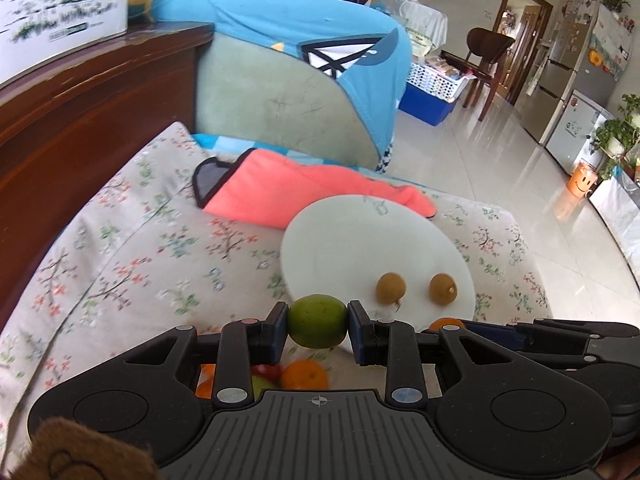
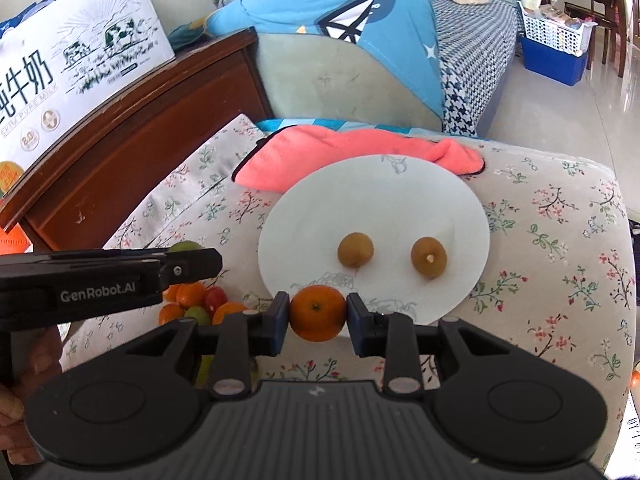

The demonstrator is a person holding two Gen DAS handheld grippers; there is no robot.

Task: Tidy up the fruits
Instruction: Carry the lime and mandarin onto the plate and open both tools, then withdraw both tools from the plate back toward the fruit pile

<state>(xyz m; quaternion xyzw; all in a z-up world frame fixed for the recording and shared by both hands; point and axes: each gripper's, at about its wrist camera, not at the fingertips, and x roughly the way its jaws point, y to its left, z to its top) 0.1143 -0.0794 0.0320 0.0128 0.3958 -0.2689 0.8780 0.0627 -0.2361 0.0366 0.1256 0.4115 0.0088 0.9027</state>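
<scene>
My left gripper is shut on a green fruit, held just before the near rim of a white plate. Two brown longans lie on that plate. My right gripper is shut on a small orange at the plate's near edge, with the same longans beyond it. In the right wrist view the left gripper comes in from the left, the green fruit peeking over it. A pile of loose fruits lies below it on the floral cushion.
A coral cloth lies behind the plate on the floral cushion. A wooden headboard with a milk carton box stands at the left. A blue-and-green pillow sits behind. Tiled floor drops off to the right.
</scene>
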